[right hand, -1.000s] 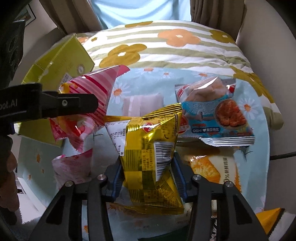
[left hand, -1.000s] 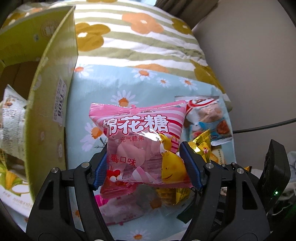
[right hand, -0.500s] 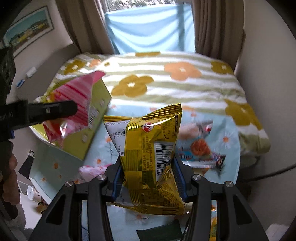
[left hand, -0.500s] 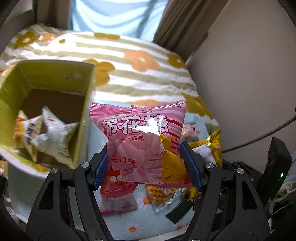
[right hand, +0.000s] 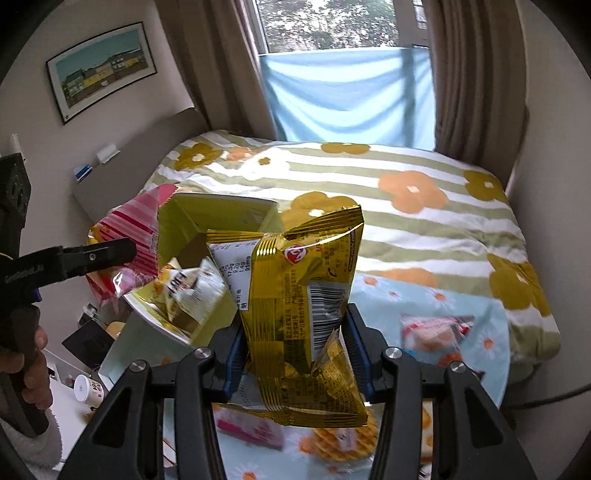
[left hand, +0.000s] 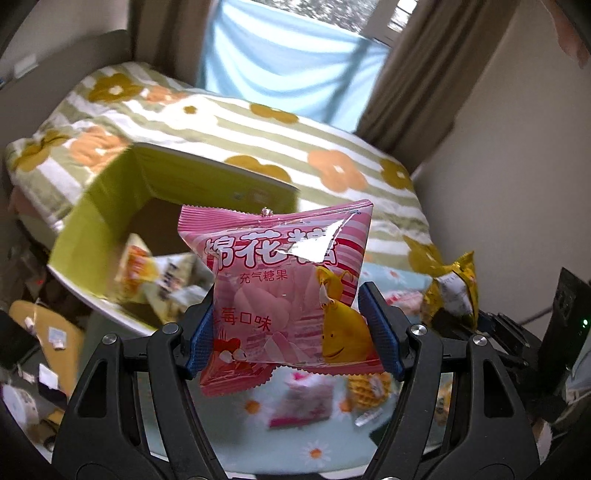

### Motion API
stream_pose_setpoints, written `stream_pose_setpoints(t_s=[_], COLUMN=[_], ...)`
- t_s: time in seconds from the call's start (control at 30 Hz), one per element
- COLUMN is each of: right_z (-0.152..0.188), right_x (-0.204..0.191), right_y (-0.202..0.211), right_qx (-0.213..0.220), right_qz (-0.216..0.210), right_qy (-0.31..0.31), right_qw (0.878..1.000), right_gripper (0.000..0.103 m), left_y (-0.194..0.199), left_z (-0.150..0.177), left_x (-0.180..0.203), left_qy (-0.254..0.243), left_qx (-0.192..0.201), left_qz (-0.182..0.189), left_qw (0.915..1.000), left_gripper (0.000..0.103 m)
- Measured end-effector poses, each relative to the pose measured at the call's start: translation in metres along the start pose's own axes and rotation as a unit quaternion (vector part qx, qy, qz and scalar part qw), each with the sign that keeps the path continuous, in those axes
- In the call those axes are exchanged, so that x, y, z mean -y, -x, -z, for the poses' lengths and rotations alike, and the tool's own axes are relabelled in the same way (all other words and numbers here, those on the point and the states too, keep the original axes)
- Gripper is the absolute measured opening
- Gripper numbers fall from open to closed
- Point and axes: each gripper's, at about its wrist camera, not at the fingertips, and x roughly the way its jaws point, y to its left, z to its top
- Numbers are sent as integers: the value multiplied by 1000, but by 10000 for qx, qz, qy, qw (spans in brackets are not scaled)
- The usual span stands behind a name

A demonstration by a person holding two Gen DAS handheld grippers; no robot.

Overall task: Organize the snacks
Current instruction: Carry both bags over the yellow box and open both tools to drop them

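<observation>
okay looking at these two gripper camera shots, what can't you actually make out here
- Left wrist view: the contents of the green box are motion-blurred, partly behind the pink marshmallow bag in the left gripper.
- Left wrist view: loose snacks below the bag are blurred, labels unreadable.
- Right wrist view: the gold packet in the right gripper hides the cloth behind it; its small print is illegible.

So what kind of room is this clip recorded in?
Most likely a bedroom at home: a bed with a flower-patterned quilt, a curtained window behind it, and a framed picture on the wall. Snack packets lie on a daisy-print cloth in front.
</observation>
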Motion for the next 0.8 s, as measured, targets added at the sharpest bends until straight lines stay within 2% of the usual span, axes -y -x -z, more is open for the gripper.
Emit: stream_pose_setpoints(t_s=[0.23,0.43,0.63,0.8], right_z=[-30,-55,-68,-67], right_x=[-47,-89,-123,-129], right_y=[-42,-91,-138,-159], right_qx=[3,-194,-447,-626], right_qz=[59,64,178,353], right_qy=[-7,-273,-577,-916], right_qw=[10000,9994,9972,9932], right_gripper=[45,45,45,45], left_y=[-8,-38,-85,-124], left_z=[-37,-73,-95,-102], left_x=[-76,-141,-183,-197], left_qy=[113,-17,-327,-616], left_qx=[-20,-214,-650,-1101], left_qz=[-85,-157,-172,-63], left_qw=[9999,9996,9972,9920], left_gripper=[69,69,69,69])
